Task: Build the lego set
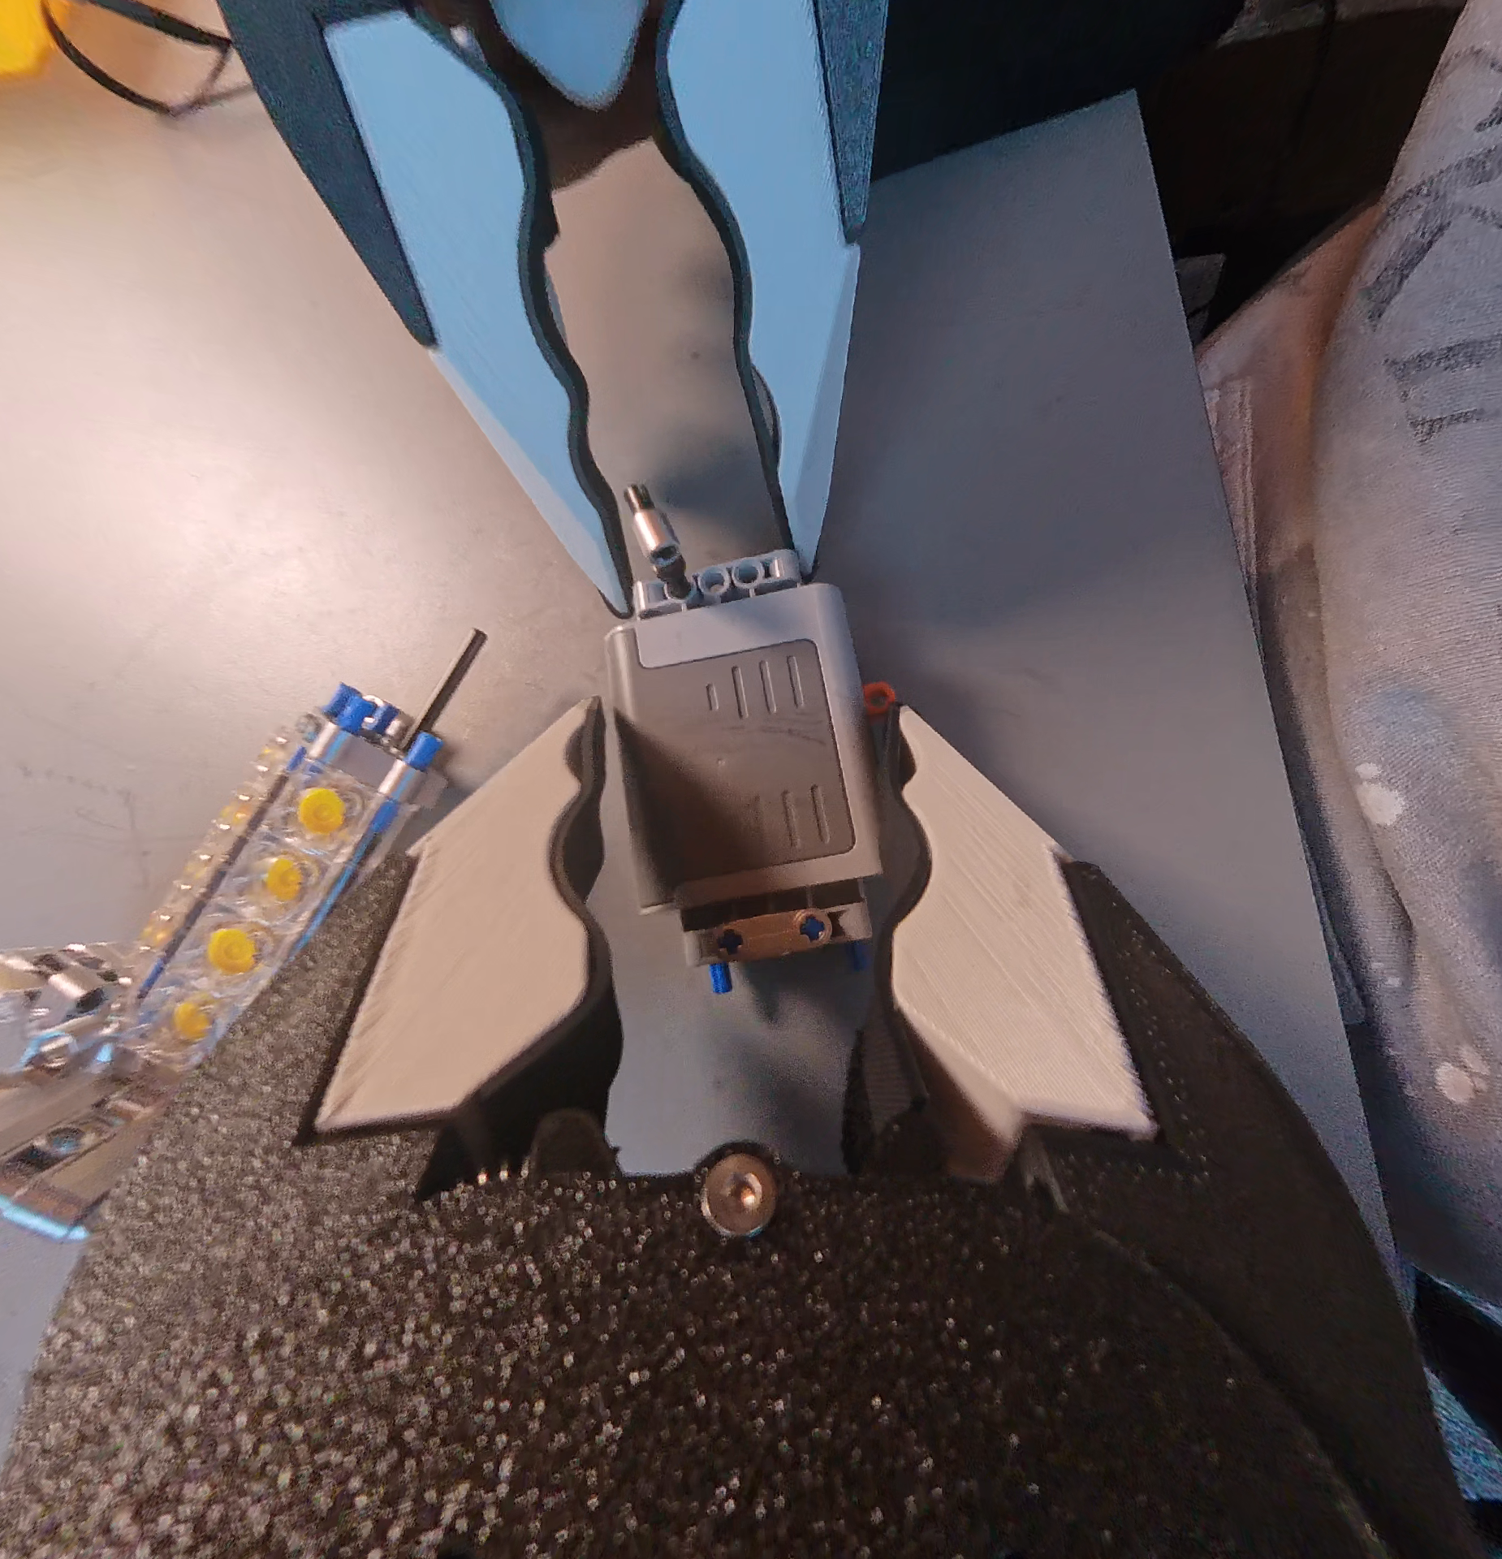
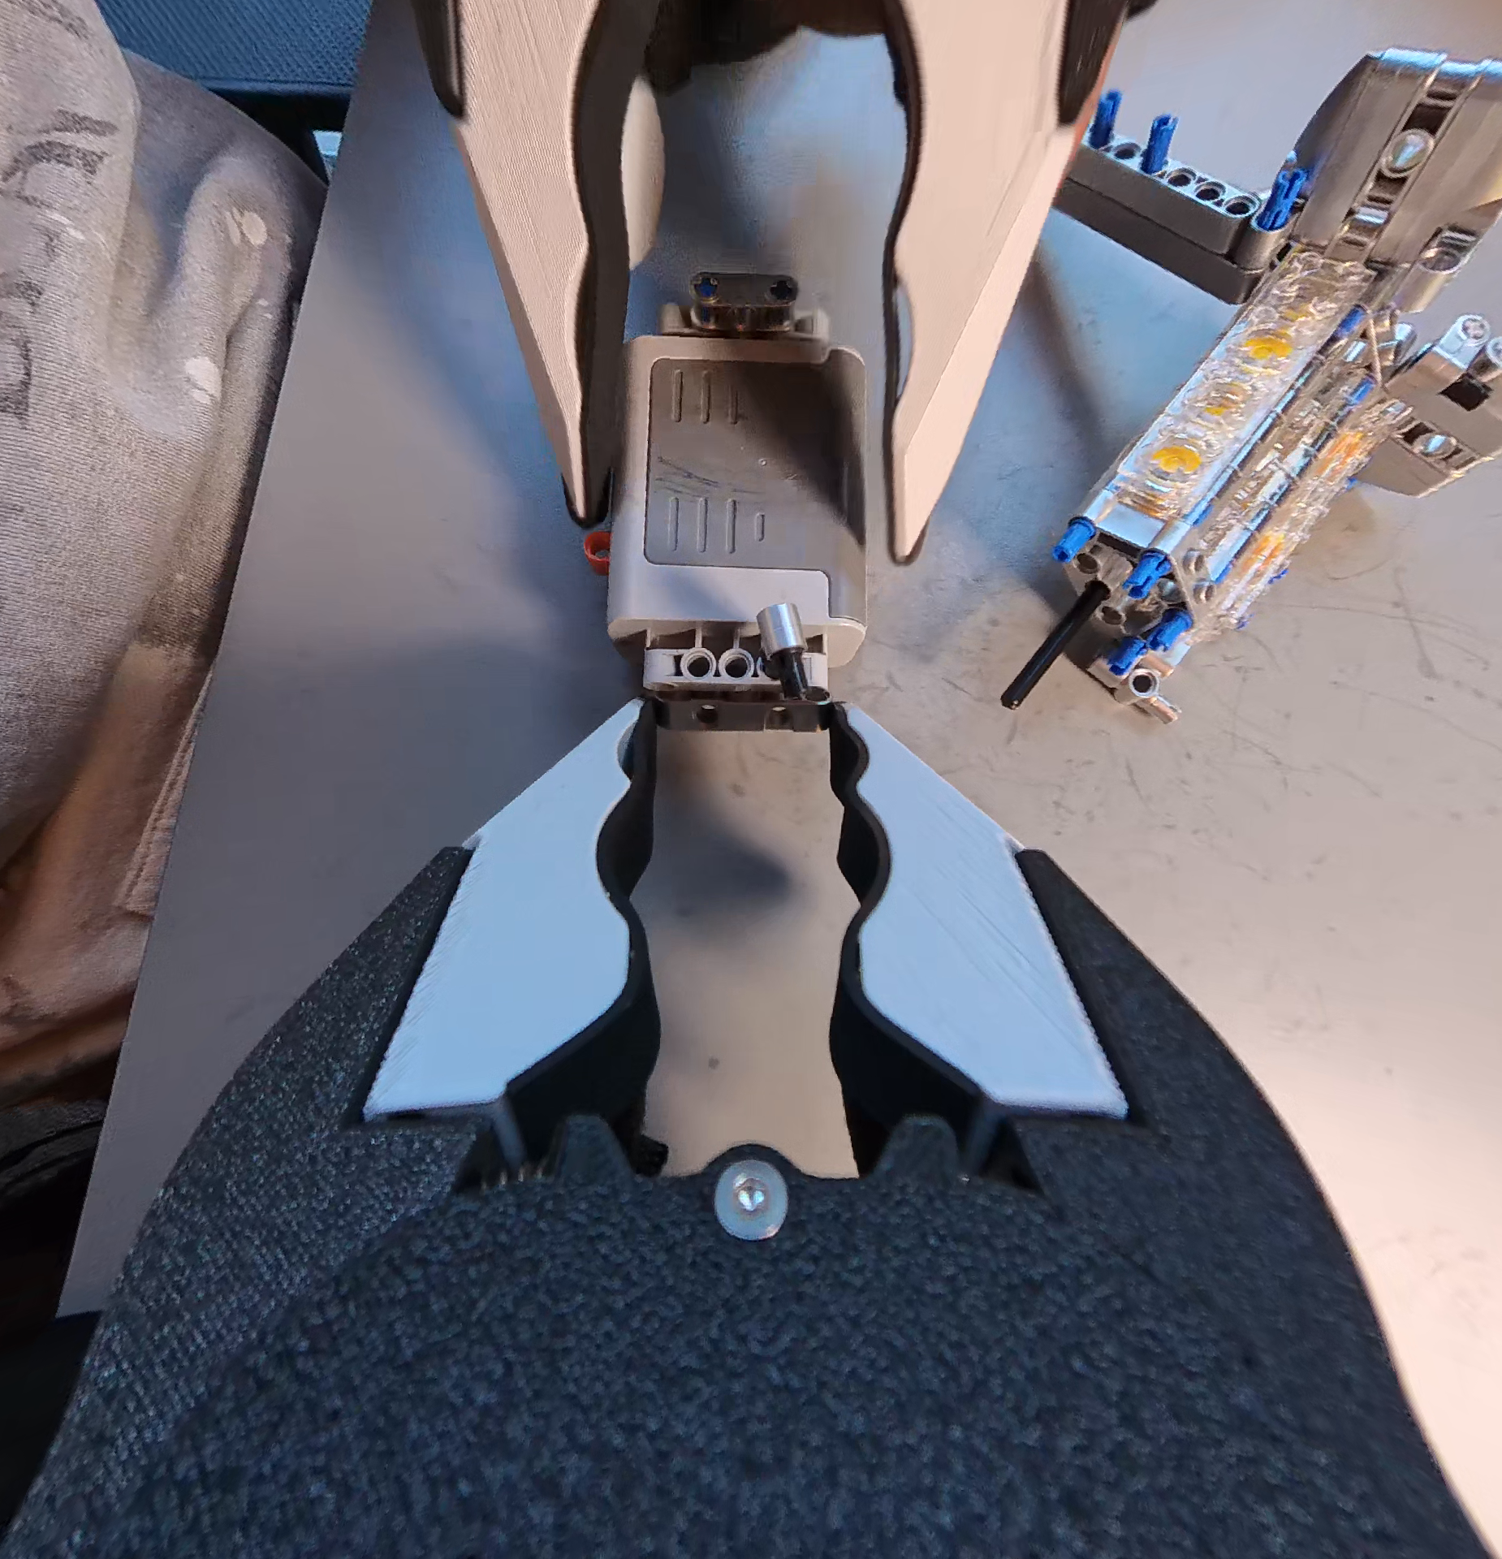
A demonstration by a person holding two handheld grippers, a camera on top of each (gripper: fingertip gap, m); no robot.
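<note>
Currently | left tool (image 1: pixel 743 717) clamped across grey motor block (image 1: pixel 735 776) flanks | right tool (image 2: pixel 735 717) clamped on its pin-hole end bracket (image 2: pixel 735 704) | block near worktop (image 1: pixel 225 422) edge, long axis running tool to tool, silver shaft (image 2: pixel 781 645) end toward right tool | risk: narrow bracket hold may slip or twist | clear yellow-studded assembly (image 2: pixel 1237 447) lies beside.

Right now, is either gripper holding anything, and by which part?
Yes. The left gripper clamps the grey motor block across its two long sides. The right gripper grips the small beam frame at the block's end, by its two ends.
</note>
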